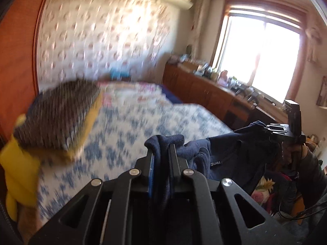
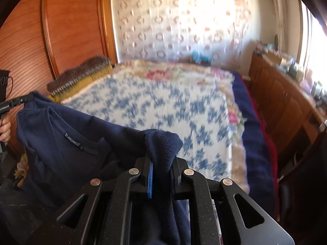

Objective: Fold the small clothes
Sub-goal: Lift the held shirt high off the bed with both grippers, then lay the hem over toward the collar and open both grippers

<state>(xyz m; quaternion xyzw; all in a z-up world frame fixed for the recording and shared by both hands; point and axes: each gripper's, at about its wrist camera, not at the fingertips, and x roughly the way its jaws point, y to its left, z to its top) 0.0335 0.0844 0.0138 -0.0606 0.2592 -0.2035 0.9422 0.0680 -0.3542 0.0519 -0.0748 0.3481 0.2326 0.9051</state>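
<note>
A navy blue garment (image 1: 235,153) with a small neck label hangs stretched in the air between my two grippers, above the near edge of the bed. My left gripper (image 1: 161,153) is shut on one bunched corner of it. My right gripper (image 2: 161,161) is shut on the other corner, and the garment (image 2: 67,143) spreads to the left in the right wrist view. Each gripper shows in the other's view: the right one (image 1: 276,128) at the far right, the left one (image 2: 18,100) at the far left. Both views are blurred.
A bed with a blue-and-white floral cover (image 2: 163,106) fills the middle. A brown and yellow pillow (image 1: 59,118) lies at its left side by a wooden wardrobe (image 2: 61,30). A wooden cabinet (image 2: 286,94) with clutter runs along the right under a window.
</note>
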